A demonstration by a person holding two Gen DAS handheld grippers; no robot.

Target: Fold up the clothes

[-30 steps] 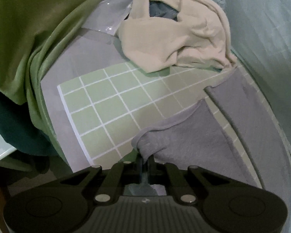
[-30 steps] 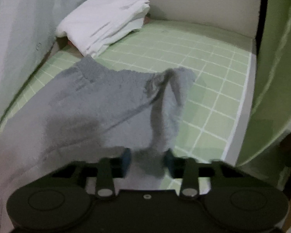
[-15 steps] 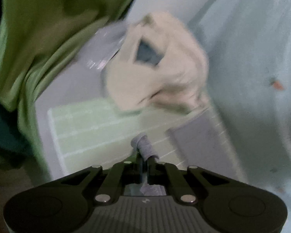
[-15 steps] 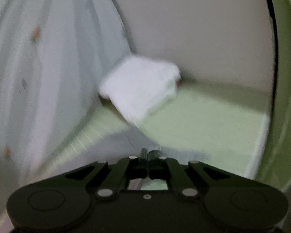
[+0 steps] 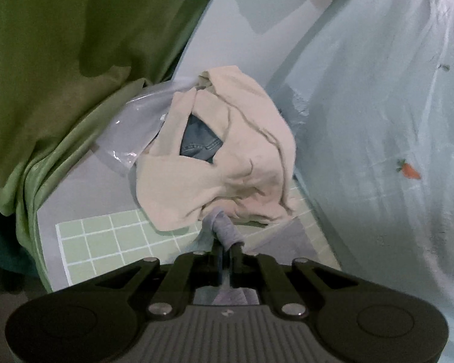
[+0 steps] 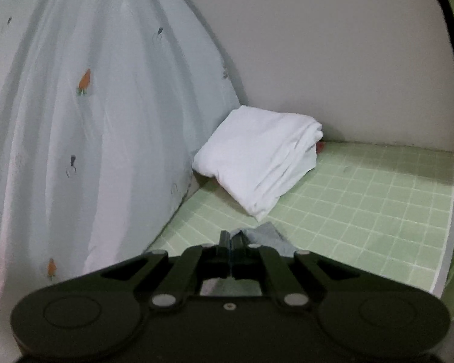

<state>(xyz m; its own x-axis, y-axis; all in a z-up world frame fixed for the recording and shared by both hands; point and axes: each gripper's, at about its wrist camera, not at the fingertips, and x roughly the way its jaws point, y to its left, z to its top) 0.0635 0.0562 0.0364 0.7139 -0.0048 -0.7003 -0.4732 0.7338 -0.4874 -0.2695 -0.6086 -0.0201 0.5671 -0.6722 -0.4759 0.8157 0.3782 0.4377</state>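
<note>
In the left view, a pale curtain (image 5: 378, 121) with small carrot prints filled the side from 1 to 4 o'clock, and a green drape (image 5: 60, 60) hung from 9 to 12 o'clock. Below them lay a green gridded mat (image 5: 106, 242) on a grey surface, at about 7 to 8 o'clock. A crumpled beige garment (image 5: 221, 166) sat near the centre, with a patch of blue denim (image 5: 199, 142) showing through its opening. A clear plastic bag (image 5: 136, 130) lay just beside it at 10 o'clock. At 6 o'clock the left gripper (image 5: 225, 251) was pinched together on a bunched corner of the grey cloth (image 5: 224, 230), which rose from between the fingers and overlapped the lower edge of the beige garment in the view. More grey cloth lay on the mat at 5 o'clock.

In the right view, the same curtain (image 6: 90, 121) covered 8 to 12 o'clock, with a plain wall (image 6: 317, 45) from 12 to 2. The mat (image 6: 378, 211) stretched across 3 to 5 o'clock. A folded white cloth (image 6: 263, 160) rested at the centre, against the curtain and near the wall. At 6 o'clock the right gripper (image 6: 230, 243) was clamped on a small edge of the grey cloth (image 6: 269, 236), which poked out just to the right of the closed fingers, over the mat.
</note>
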